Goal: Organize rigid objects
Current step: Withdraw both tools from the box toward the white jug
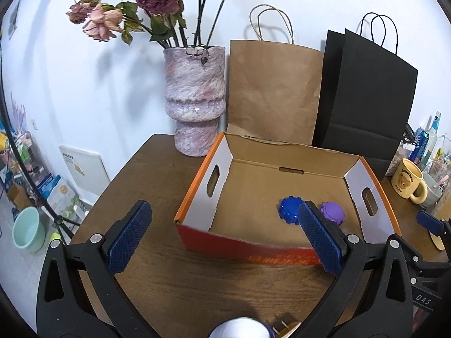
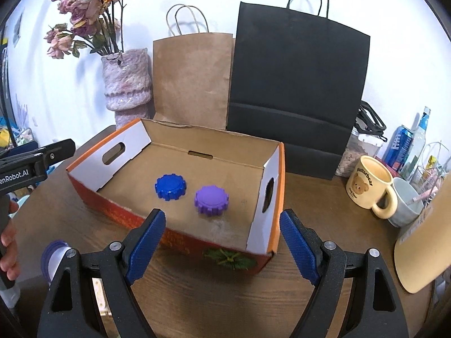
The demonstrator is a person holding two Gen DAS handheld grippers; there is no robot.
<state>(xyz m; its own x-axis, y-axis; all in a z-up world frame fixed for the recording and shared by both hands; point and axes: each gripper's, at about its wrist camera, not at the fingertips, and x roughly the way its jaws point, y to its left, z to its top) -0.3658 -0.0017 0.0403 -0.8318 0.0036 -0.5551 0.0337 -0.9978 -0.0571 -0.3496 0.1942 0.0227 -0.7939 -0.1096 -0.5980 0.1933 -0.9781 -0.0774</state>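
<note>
Both grippers, left gripper and right gripper, wide, empty, angled down over bench; box holds blue cap, purple cap.

- We are seeing a matt corrugated cardboard box on a dark wood-grain table.
- Two cogged caps, blue and purple, are looking like smooth plastic.
- The gripper pads are showing knurled blue rubber.
</note>
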